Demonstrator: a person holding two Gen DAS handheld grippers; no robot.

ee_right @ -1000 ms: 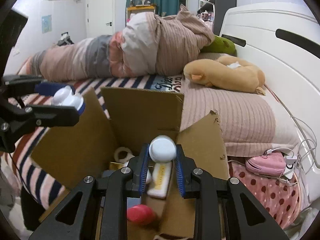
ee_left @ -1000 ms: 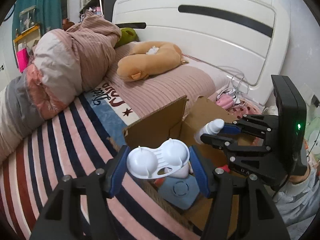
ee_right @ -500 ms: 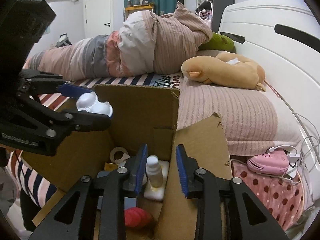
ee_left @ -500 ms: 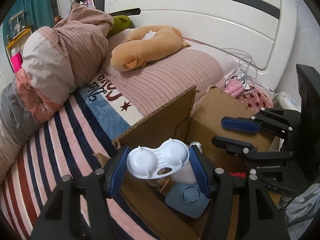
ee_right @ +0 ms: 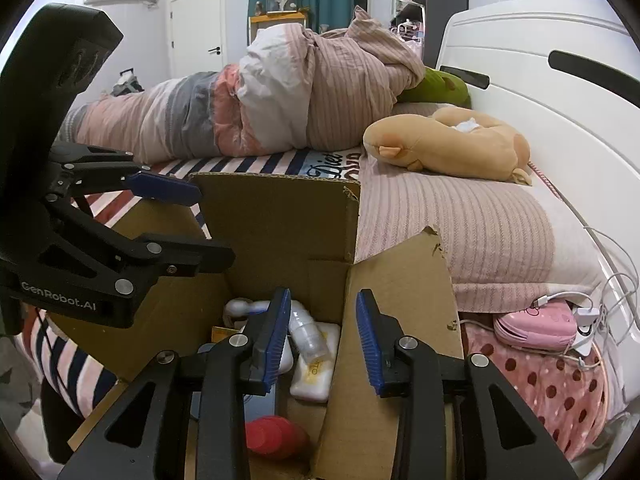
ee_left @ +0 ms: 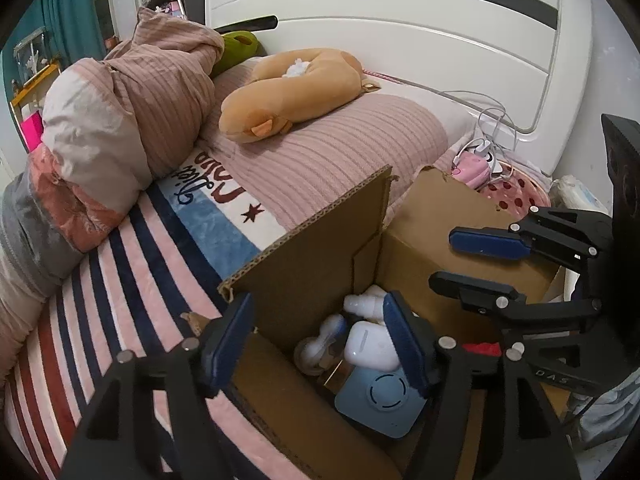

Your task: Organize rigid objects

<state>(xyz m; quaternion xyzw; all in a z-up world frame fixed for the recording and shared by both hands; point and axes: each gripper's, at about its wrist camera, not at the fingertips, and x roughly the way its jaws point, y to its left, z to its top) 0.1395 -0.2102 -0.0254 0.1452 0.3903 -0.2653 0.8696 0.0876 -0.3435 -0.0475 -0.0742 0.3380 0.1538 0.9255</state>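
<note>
Both hand-held grippers are spread wide and hold nothing. The left gripper (ee_left: 316, 344) hangs over the open brown cardboard box (ee_left: 320, 248). Its finger hides part of the white egg-shaped case (ee_left: 370, 346) above the flat blue square gadget (ee_left: 380, 400). Only the right gripper (ee_right: 322, 332) view shows the red round thing (ee_right: 276, 436), half hidden, and the small clear bottle (ee_right: 306, 334) lying down, its cap hidden. Behind sits the orange plush pillow (ee_left: 288, 92).

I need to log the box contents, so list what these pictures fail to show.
- Floor of the cardboard box, left wrist view: its near wall and the left gripper cover much of it.
- Red object, right wrist view: partly behind the right gripper; identity unclear.
- White bottle: label unreadable, one finger overlaps it.
- Blue device: lower edge hidden by a finger.
</note>
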